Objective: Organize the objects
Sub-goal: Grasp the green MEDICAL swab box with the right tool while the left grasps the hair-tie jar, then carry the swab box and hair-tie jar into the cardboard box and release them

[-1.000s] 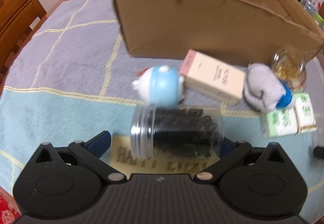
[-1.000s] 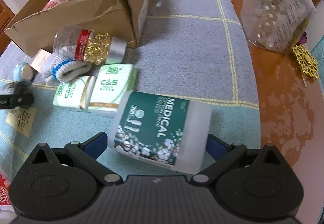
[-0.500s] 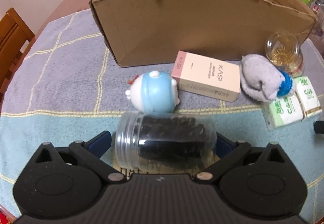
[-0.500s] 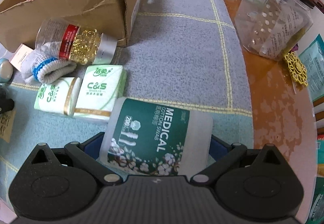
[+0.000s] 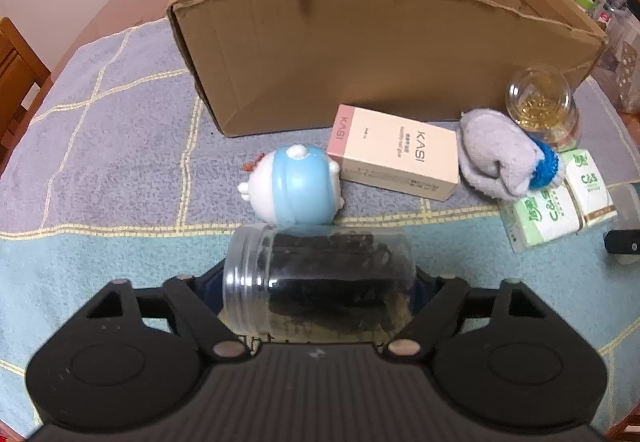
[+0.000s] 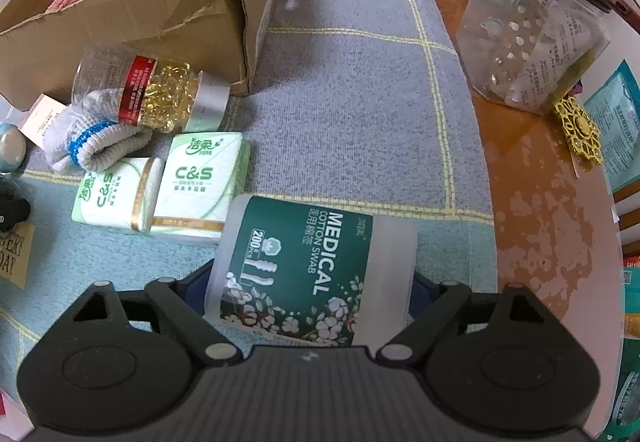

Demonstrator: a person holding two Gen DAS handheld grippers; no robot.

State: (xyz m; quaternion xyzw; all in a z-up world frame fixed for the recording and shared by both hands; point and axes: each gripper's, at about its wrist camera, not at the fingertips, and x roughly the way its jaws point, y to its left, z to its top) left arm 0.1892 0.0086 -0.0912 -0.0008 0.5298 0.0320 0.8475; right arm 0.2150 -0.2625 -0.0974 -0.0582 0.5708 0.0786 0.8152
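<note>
Left tongs (image 5: 318, 282) closing around a clear jar (image 5: 318, 278) of dark bits lying on its side on the worktop; right tongs (image 6: 310, 282) closing on a cotton swab tub (image 6: 312, 270), also on its side. Contact with the pads: cannot tell. Both probably light, stiff, slick, round plastic, so grip end to end. Cardboard box (image 5: 380, 58) is open-topped with a tall near wall; the toy (image 5: 296, 190) touches the jar, tissue packs (image 6: 160, 190) crowd the tub.
</note>
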